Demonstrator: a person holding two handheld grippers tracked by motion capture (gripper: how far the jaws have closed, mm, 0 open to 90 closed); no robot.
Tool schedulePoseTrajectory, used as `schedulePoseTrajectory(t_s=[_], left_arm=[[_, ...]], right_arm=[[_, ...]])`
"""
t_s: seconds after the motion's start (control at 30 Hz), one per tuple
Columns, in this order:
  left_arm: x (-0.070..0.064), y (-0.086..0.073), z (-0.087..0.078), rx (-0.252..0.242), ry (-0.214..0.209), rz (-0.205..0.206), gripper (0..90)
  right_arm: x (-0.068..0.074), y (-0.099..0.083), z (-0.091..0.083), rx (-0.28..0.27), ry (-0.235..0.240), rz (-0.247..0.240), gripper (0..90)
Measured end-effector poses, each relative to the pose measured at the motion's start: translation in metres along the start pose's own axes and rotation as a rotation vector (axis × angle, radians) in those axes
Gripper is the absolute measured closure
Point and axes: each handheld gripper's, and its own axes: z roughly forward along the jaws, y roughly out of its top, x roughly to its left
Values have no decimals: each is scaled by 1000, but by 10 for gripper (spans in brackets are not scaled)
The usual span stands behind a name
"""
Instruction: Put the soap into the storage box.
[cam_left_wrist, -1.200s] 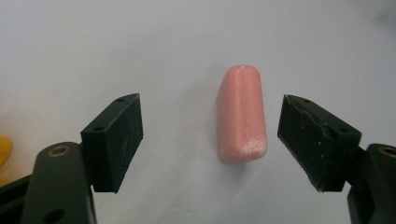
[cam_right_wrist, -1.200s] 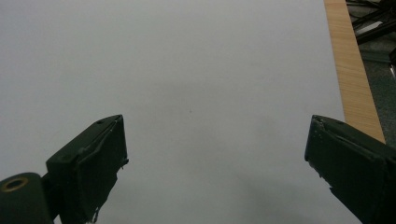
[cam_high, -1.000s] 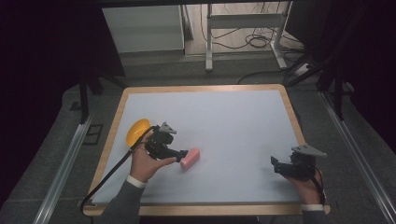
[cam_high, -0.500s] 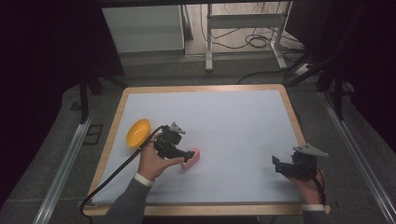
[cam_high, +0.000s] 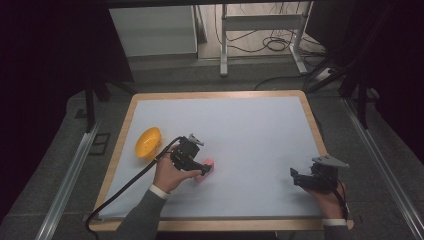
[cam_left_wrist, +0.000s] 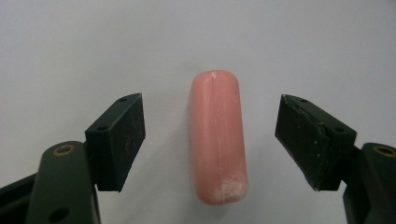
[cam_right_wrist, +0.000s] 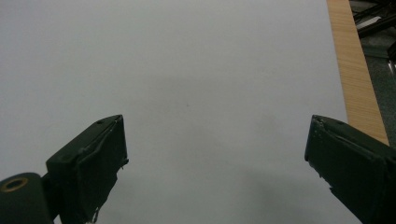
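The pink sausage (cam_left_wrist: 217, 137) lies flat on the tabletop (cam_high: 250, 130) between the left claw (cam_left_wrist: 210, 142)'s parted jaws, looks light, smooth and probably soft, so a gentle mid-length pinch seems best, while the right claw (cam_right_wrist: 215, 163) hangs apart over bare surface.

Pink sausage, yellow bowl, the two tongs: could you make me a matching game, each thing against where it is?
Things:
1. pink sausage
2. yellow bowl
3. right tongs
4. left tongs

Places:
A. near the table's left edge
B. open over bare white surface, by the right edge
C. lying flat between two open jaws
D. open around the sausage, not touching it

Pairs: 1-C, 2-A, 3-B, 4-D
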Motion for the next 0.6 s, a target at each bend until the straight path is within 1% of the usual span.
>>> schedulePoseTrajectory(t_s=[0.2, 0.4, 0.53, 0.6], left_arm=[[-2, -1, 13, 43, 1, -3, 279], [-3, -2, 26, 72, 7, -9, 355], [-4, -2, 29, 75, 13, -15, 425], [-5, -3, 31, 91, 5, -18, 443]], right_arm=[[0, 0, 1, 3, -2, 0, 54], [1, -1, 2, 8, -7, -2, 54], [1, -1, 1, 7, -9, -3, 54], [1, -1, 1, 9, -12, -3, 54]])
